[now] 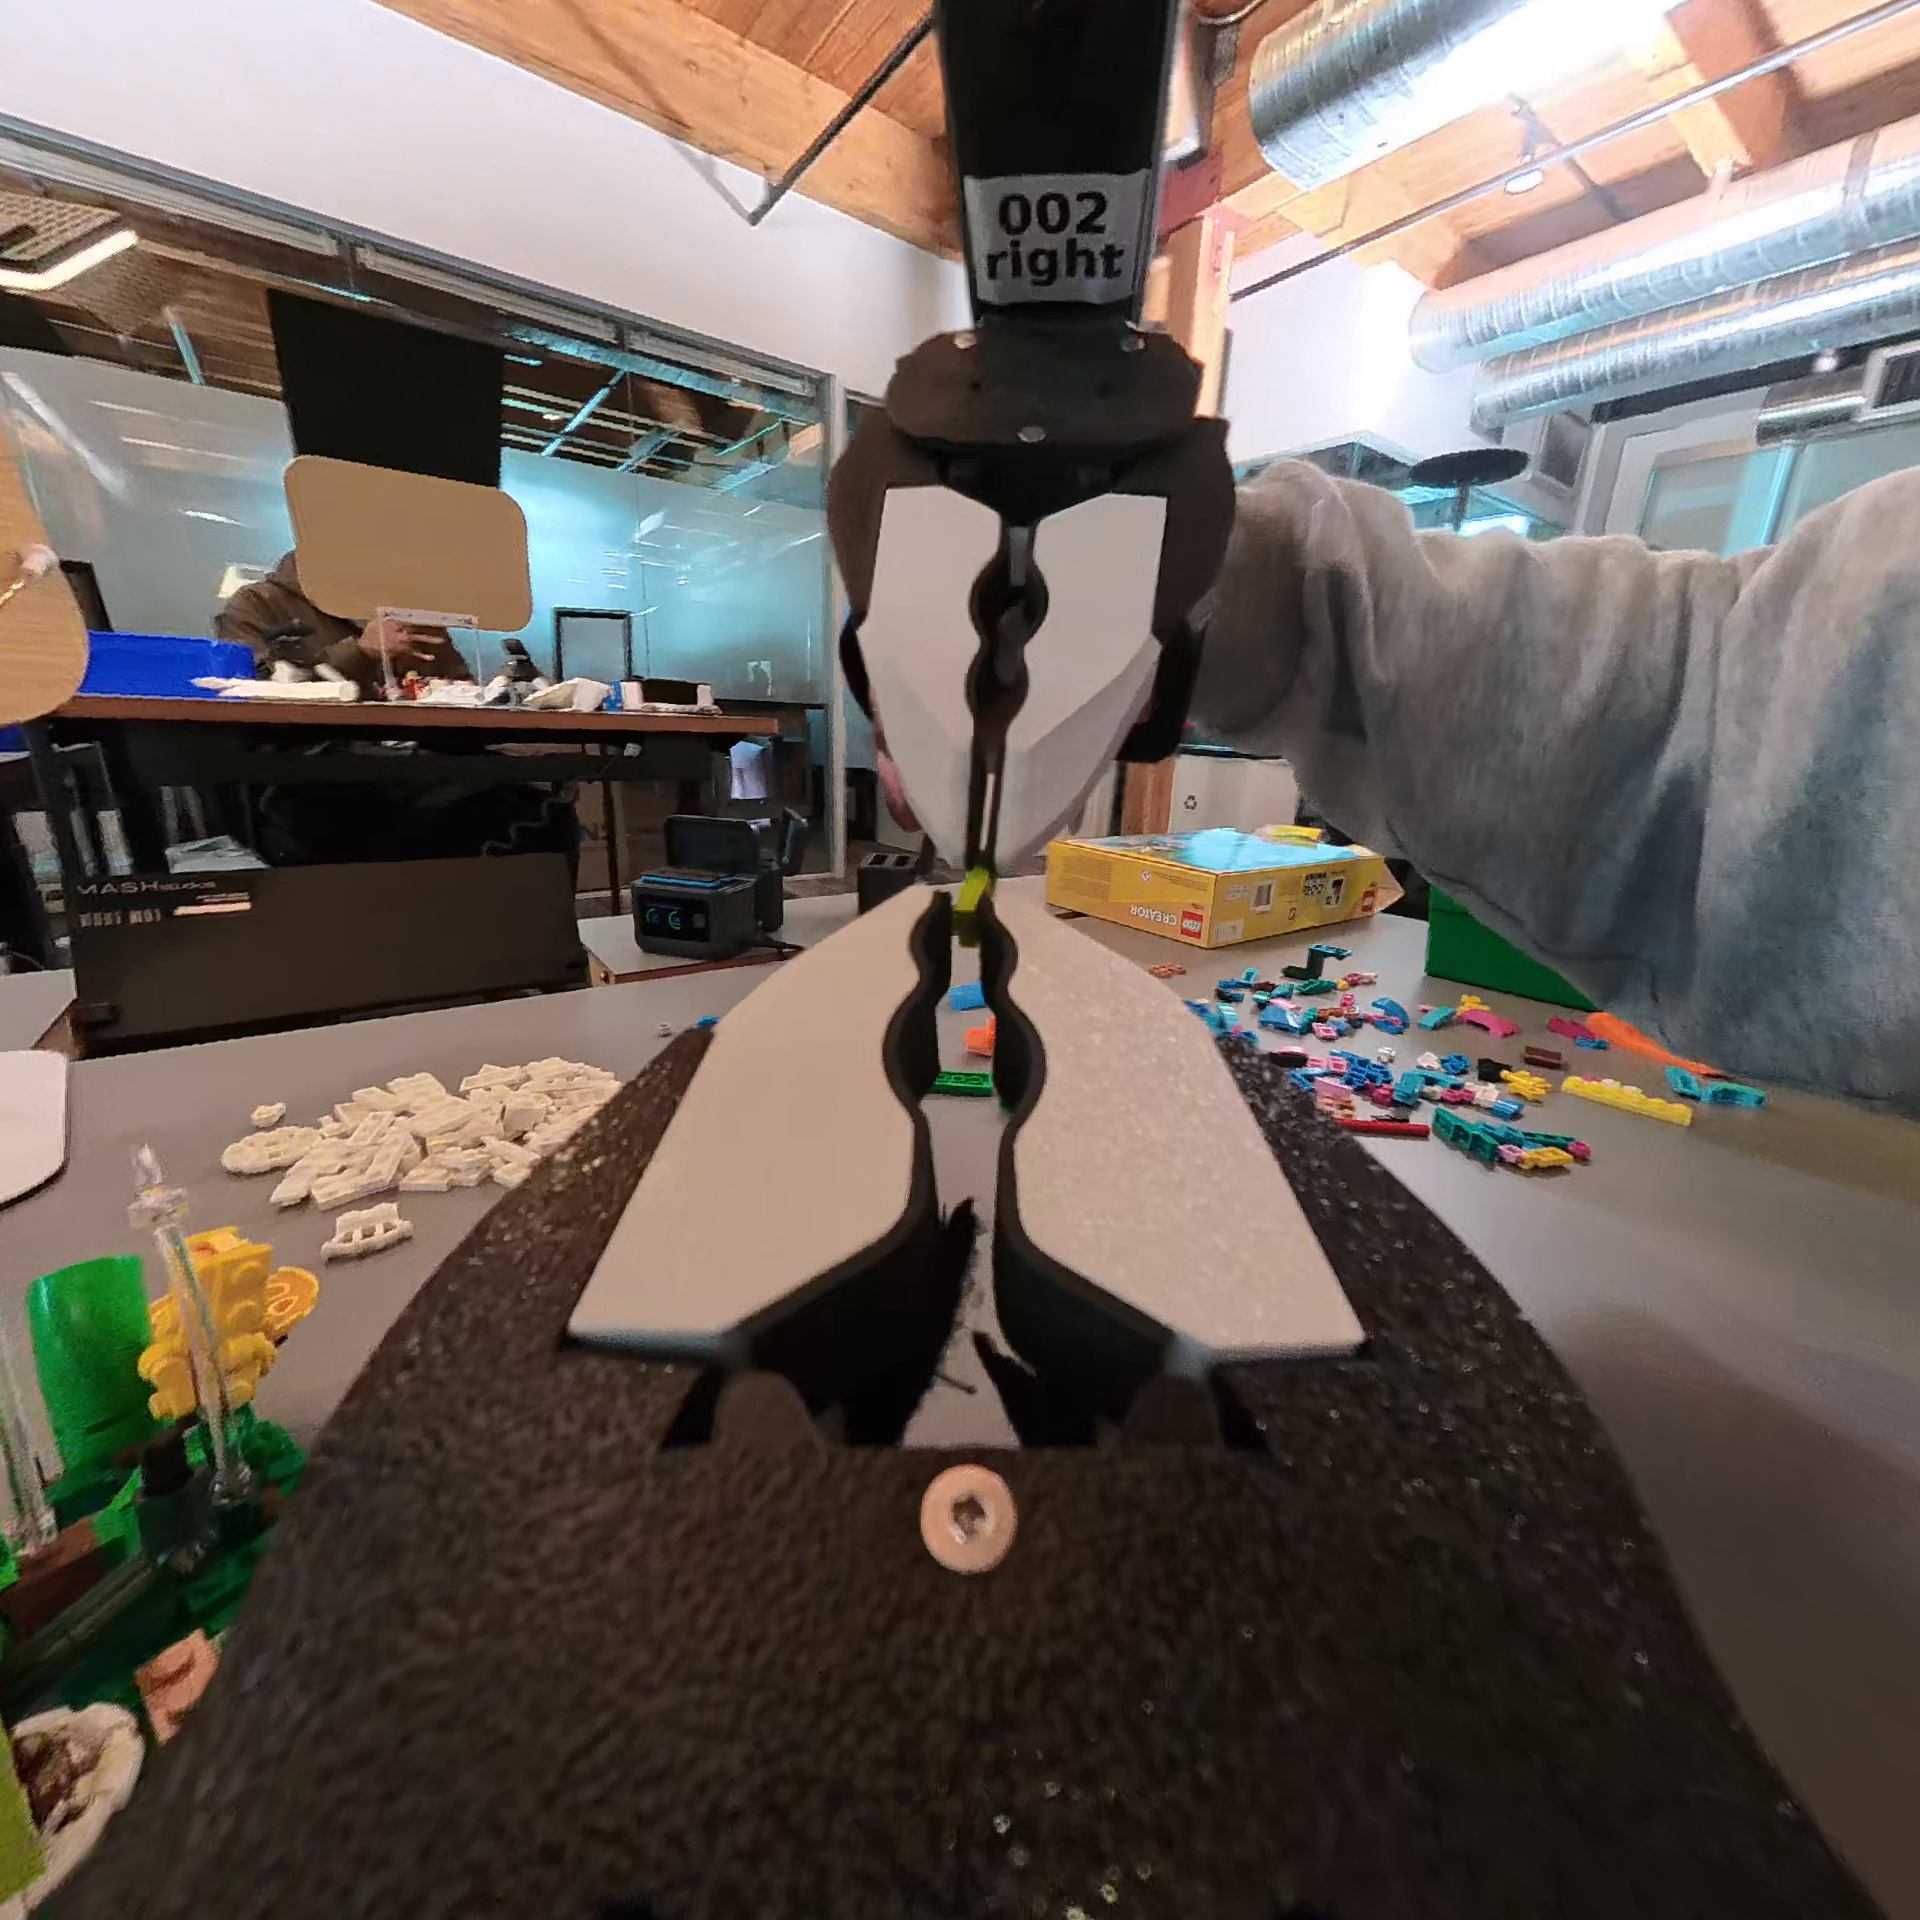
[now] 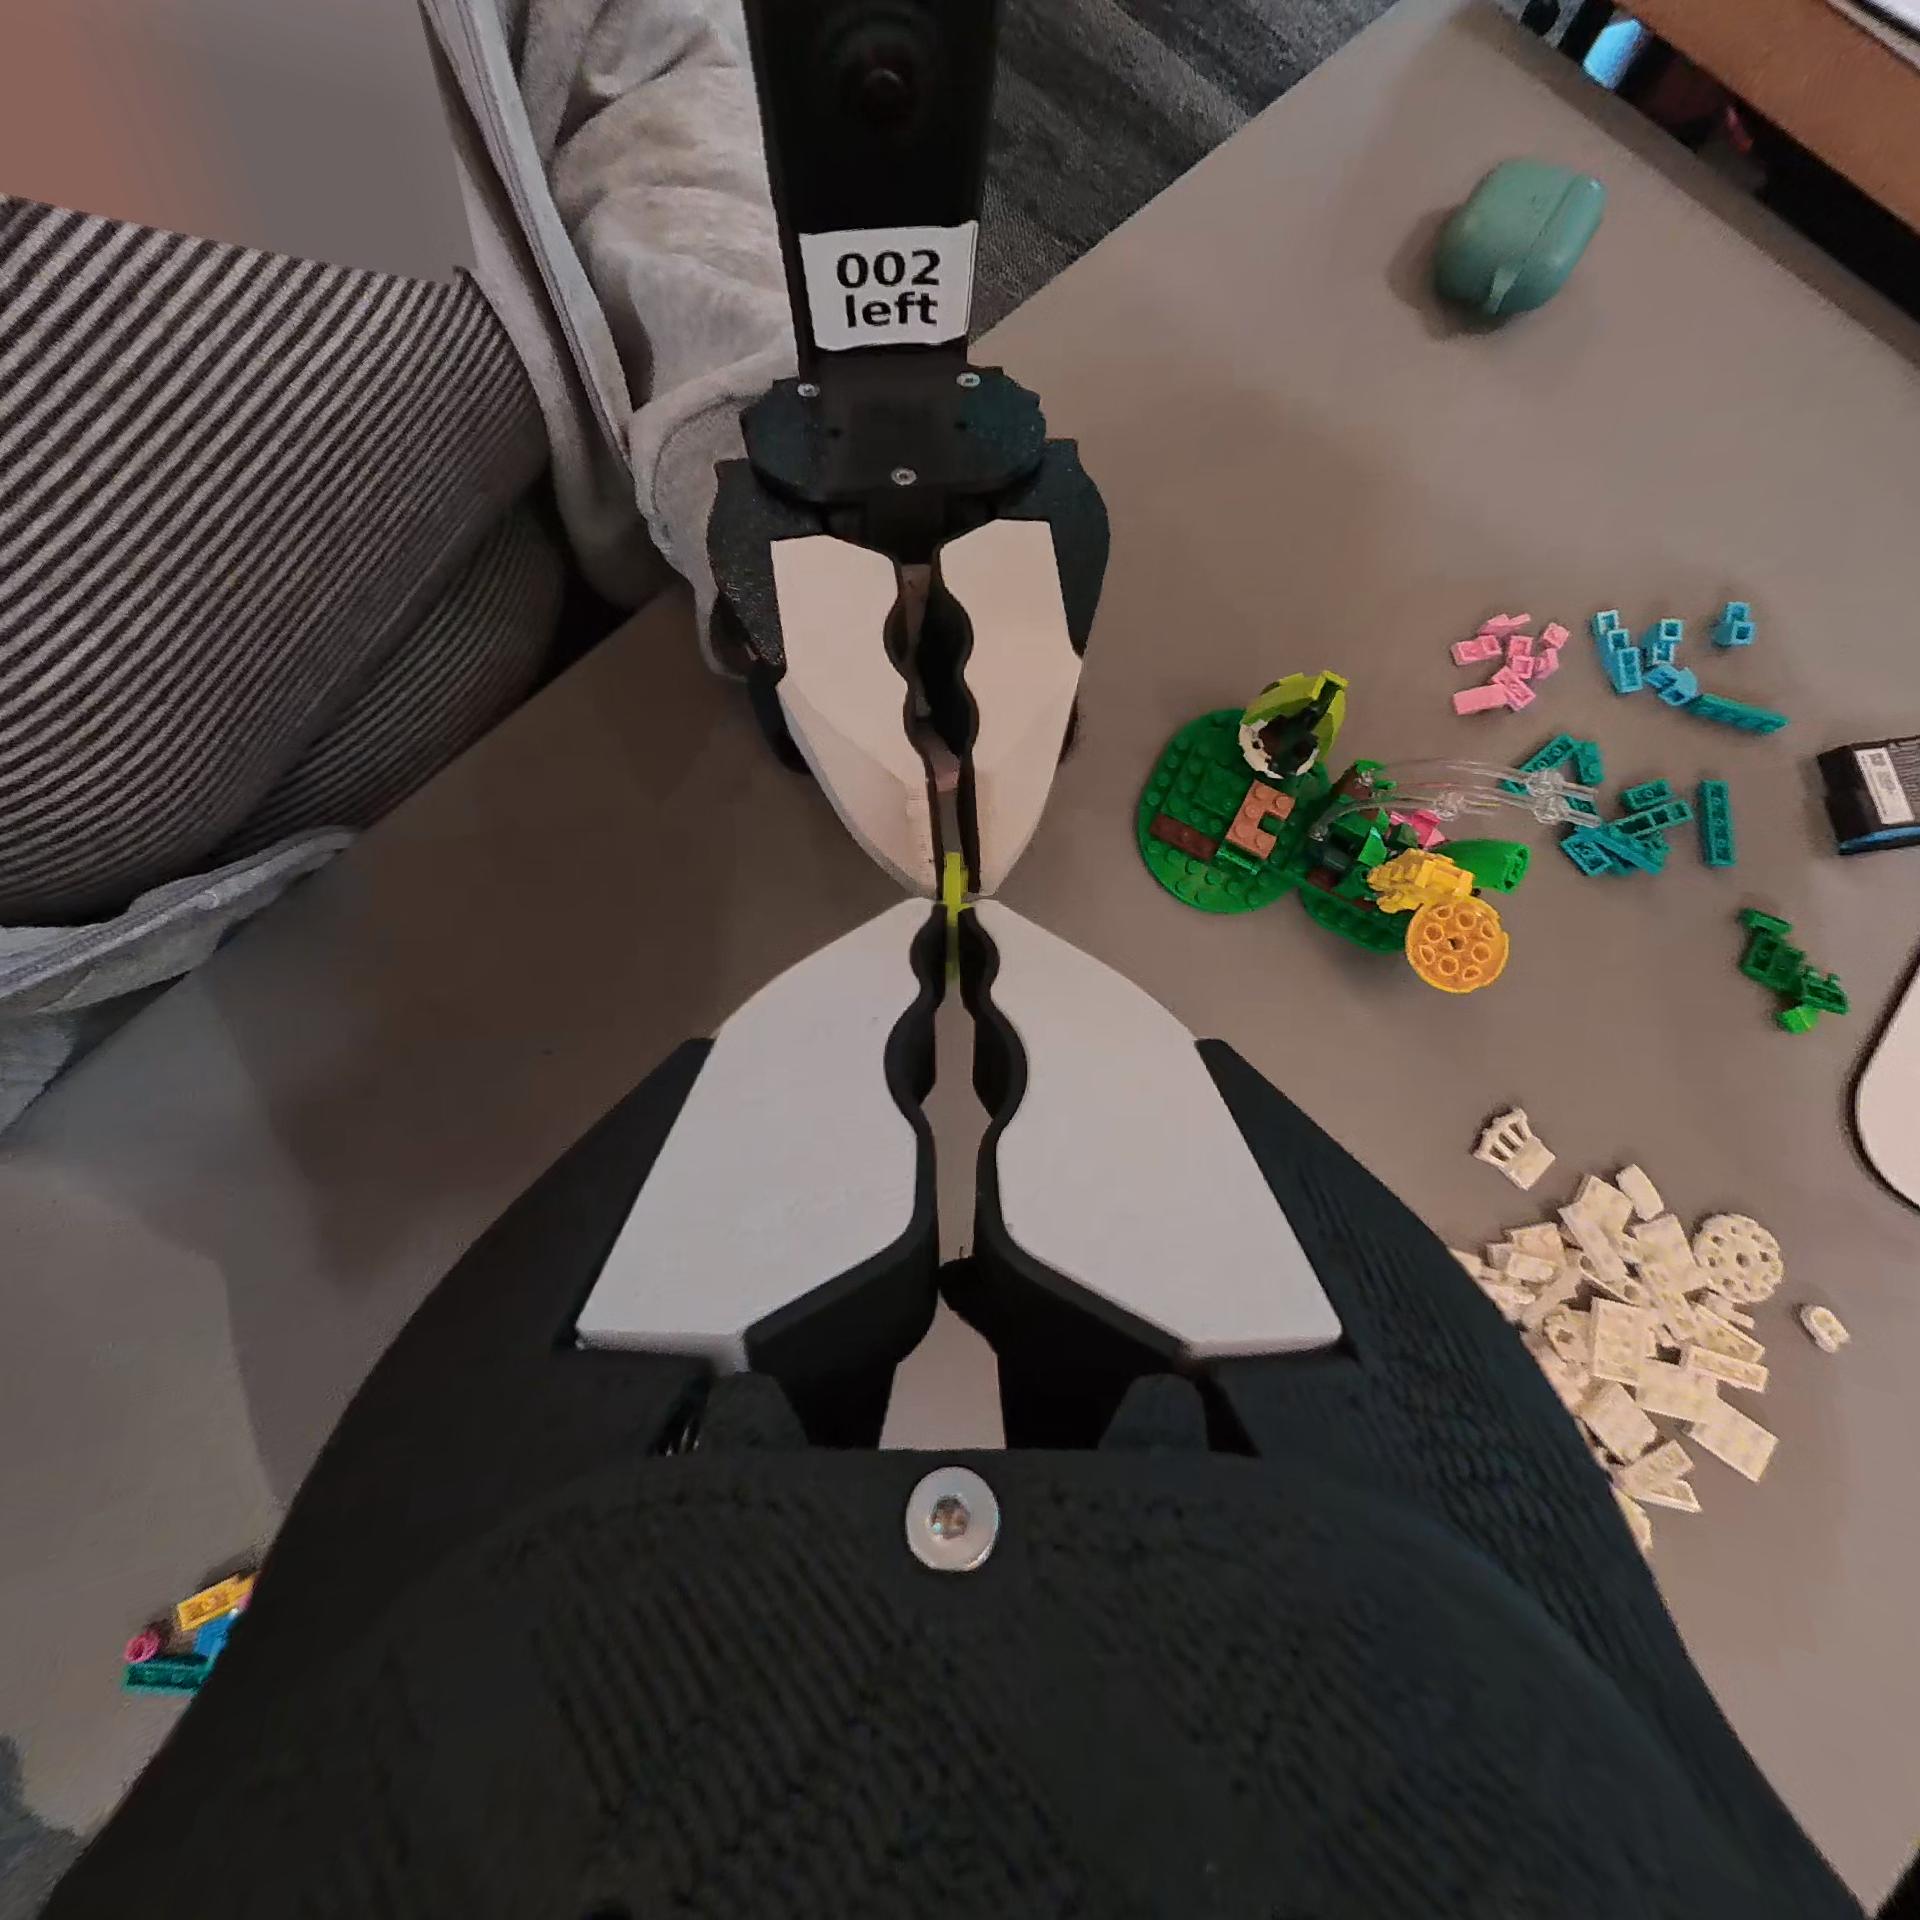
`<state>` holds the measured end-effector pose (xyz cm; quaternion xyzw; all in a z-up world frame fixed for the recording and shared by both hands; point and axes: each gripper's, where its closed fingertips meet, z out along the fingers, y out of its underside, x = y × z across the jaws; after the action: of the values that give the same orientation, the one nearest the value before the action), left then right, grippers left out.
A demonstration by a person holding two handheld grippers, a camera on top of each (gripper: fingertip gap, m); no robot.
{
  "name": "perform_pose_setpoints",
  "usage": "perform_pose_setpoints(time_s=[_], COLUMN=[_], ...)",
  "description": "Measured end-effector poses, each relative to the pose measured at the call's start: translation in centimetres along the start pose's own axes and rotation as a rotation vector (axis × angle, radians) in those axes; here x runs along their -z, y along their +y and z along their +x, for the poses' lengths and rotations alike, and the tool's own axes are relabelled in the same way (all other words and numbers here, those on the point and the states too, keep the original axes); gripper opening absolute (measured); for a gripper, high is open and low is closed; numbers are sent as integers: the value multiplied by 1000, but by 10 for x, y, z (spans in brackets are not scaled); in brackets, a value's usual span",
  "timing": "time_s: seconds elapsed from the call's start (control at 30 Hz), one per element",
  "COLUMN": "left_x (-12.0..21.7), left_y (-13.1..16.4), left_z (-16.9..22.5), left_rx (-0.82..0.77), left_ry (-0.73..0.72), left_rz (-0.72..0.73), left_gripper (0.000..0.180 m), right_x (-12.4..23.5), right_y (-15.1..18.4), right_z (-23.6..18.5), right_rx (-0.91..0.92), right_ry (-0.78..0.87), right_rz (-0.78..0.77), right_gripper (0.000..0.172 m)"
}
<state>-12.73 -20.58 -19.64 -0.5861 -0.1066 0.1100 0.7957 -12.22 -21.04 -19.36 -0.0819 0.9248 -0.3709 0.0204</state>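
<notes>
The left gripper [image 1: 971, 920] and the right gripper [image 2: 951, 914] meet tip to tip above the grey table [image 2: 520, 935], each pinching one end of the same small lime-green brick [image 1: 974, 902], which hangs in the air between them. On the left gripper's side lie a pile of white pieces [image 1: 436, 1127] and a green model with a yellow flower [image 2: 1340, 831]. On the right gripper's side are scattered blue, pink and teal pieces [image 1: 1455, 1081] and, farther back, a yellow box [image 1: 1216, 883].
</notes>
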Motion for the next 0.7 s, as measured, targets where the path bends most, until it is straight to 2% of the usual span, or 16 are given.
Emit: perform_pose_setpoints(time_s=[0.07,0.13,0.23,0.3,0.37,0.43,0.47,0.53,0.63,0.7], left_x=[-1,-1,-1,0,4,9,11,9,7,7], left_y=[4,7,11,13,8,-4,-6,-4,-1,-1], left_z=[-9,-15,-20,-23,-31,-34,-33,-31,-30,-29], left_rx=[1,7,-1,-11,-23,-27,-31,-27,-24,-19], left_ry=[-68,-103,-134,-157,-207,-227,-224,-209,-203,-194], left_rz=[-21,-48,-70,-85,-62,8,28,16,0,-2], left_gripper=[24,35,31,25,21,16,13,12,11,10], right_x=[4,12,16,10,2,-8,-13,-15,-11,-11], right_y=[9,42,116,145,152,141,137,144,165,172], right_z=[13,45,76,81,78,70,65,64,73,79], right_rx=[-27,-70,-126,-147,-184,-256,-269,-253,-266,-292], right_ry=[56,223,395,420,402,350,320,346,429,467], right_rz=[-4,-106,-381,-464,-436,-330,-305,-357,-449,-441], right_gripper=[0,0,0,0,0,0,11,25,27,27])
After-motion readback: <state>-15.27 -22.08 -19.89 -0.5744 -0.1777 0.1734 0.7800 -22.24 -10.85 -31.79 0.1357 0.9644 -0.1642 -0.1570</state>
